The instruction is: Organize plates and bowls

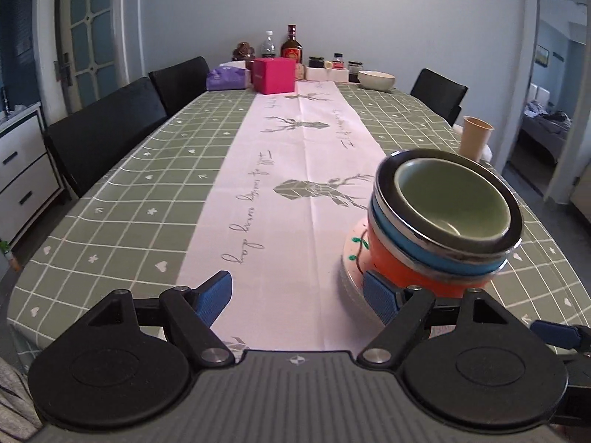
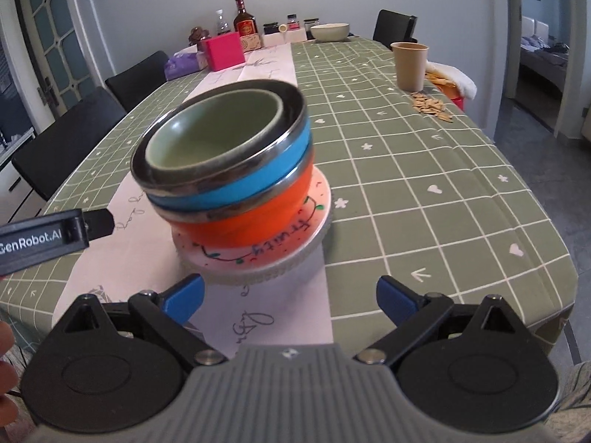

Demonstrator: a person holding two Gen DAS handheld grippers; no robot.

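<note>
A stack of nested bowls stands on a pile of pink plates (image 2: 280, 254) near the table's front edge: an orange bowl (image 2: 251, 227) at the bottom, a blue bowl (image 2: 236, 188) in it, a green bowl (image 2: 218, 140) on top. In the left wrist view the same stack (image 1: 443, 221) sits right of my left gripper (image 1: 299, 297), which is open with its right finger by the plates (image 1: 354, 258). My right gripper (image 2: 291, 297) is open just in front of the plates, holding nothing. The left gripper's side (image 2: 48, 240) shows at the left.
A paper cup (image 2: 410, 64) and scattered seeds (image 2: 430, 105) lie at the right side. A white bowl (image 2: 330, 32), a pink box (image 2: 223, 51), bottles and jars crowd the far end. Black chairs (image 1: 107, 133) line the left side. The table edge is close below.
</note>
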